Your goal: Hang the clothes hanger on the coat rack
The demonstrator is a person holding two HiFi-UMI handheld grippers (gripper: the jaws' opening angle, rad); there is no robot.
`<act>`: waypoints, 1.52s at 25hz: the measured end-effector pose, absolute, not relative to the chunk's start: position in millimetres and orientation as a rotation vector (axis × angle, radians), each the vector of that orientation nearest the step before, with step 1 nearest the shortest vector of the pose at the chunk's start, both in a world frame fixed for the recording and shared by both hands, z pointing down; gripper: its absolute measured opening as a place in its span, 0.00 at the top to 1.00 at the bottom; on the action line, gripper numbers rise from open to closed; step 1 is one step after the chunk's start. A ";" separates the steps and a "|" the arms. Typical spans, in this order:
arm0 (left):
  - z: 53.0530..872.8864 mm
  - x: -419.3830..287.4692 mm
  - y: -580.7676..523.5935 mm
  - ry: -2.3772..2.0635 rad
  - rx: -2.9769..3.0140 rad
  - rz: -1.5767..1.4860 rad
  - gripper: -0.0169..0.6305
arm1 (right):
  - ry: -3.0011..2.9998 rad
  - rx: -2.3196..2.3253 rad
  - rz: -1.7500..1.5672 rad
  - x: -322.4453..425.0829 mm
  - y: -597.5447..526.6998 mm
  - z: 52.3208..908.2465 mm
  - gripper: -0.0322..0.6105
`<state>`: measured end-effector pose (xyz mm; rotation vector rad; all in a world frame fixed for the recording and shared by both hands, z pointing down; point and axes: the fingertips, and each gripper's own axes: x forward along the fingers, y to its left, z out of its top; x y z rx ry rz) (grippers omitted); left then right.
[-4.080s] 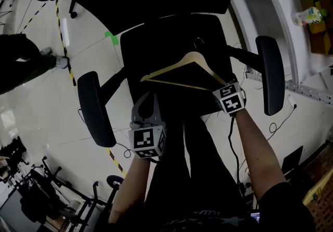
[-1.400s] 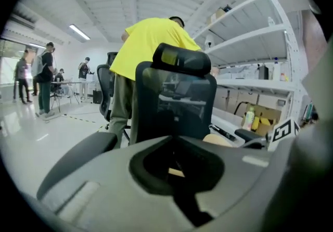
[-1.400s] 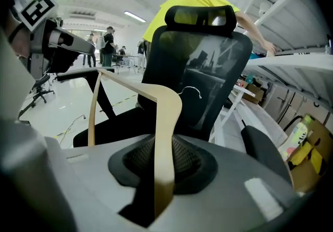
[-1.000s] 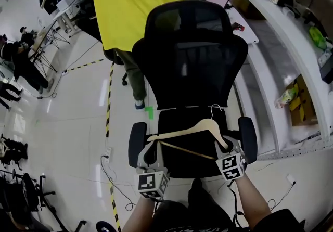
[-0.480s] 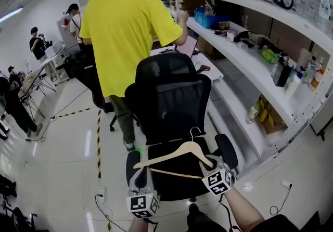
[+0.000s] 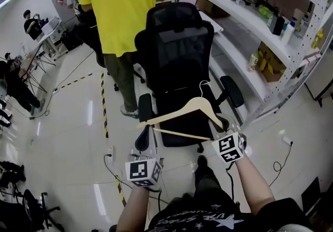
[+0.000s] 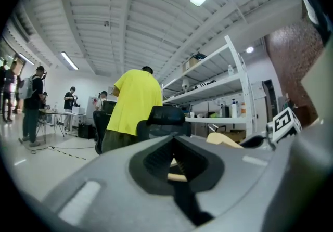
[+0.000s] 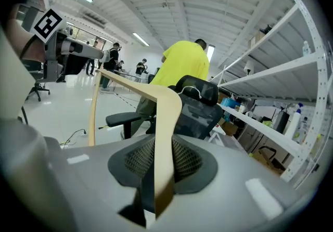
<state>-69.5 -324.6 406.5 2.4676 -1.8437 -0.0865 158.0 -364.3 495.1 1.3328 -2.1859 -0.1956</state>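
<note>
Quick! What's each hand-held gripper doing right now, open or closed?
Left hand-held gripper: closed on the wooden hanger, near its left end.
Right hand-held gripper: closed on its right arm.

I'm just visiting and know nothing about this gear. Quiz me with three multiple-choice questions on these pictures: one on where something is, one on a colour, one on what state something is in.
1. Where is the hanger?
A) lying on a seat
B) on a shelf
C) held up between the left gripper and right gripper

2. What colour is the shirt of the person beside the chair?
A) yellow
B) red
C) blue

3. How are the right gripper's fingers?
A) open and empty
B) closed on the hanger
C) closed on a cable

Answers:
1 C: each gripper grips one end, with the hanger in the air in front of the chair.
2 A: the shirt is plainly yellow in every view.
3 B: the right gripper view shows the wooden arm clamped between them.
</note>
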 end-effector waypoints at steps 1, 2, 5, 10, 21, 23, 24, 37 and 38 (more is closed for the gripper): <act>402.0 -74.2 -312.2 -1.832 2.469 -0.113 0.97 | -2.175 1.336 -0.206 154.0 -351.3 492.0 0.80; 395.9 -79.2 -301.0 -1.821 2.460 -0.144 0.97 | -2.165 1.341 -0.217 150.2 -340.0 488.3 0.80; 377.8 -88.8 -280.3 -1.819 2.437 -0.211 0.97 | -2.164 1.372 -0.228 146.4 -320.7 476.7 0.80; 365.4 -97.3 -240.2 -1.840 2.416 -0.293 0.97 | -2.191 1.375 -0.241 144.6 -284.8 457.4 0.80; 341.0 -116.1 -176.0 -2.040 2.346 -0.263 0.97 | -2.358 1.266 -0.348 97.9 -266.2 428.5 0.80; 337.2 -120.4 -169.9 -2.096 2.321 -0.260 0.97 | -2.388 1.216 -0.387 87.2 -268.7 428.0 0.80; 334.9 -121.4 -166.2 -2.124 2.312 -0.258 0.97 | -2.408 1.192 -0.397 82.6 -269.6 427.8 0.80; 272.4 -164.5 -39.7 -2.704 1.905 -0.176 0.97 | -2.761 0.612 -0.488 -37.7 -226.5 404.4 0.80; 271.4 -169.5 -29.6 -2.735 1.871 -0.156 0.97 | -2.782 0.573 -0.483 -47.7 -219.2 404.8 0.80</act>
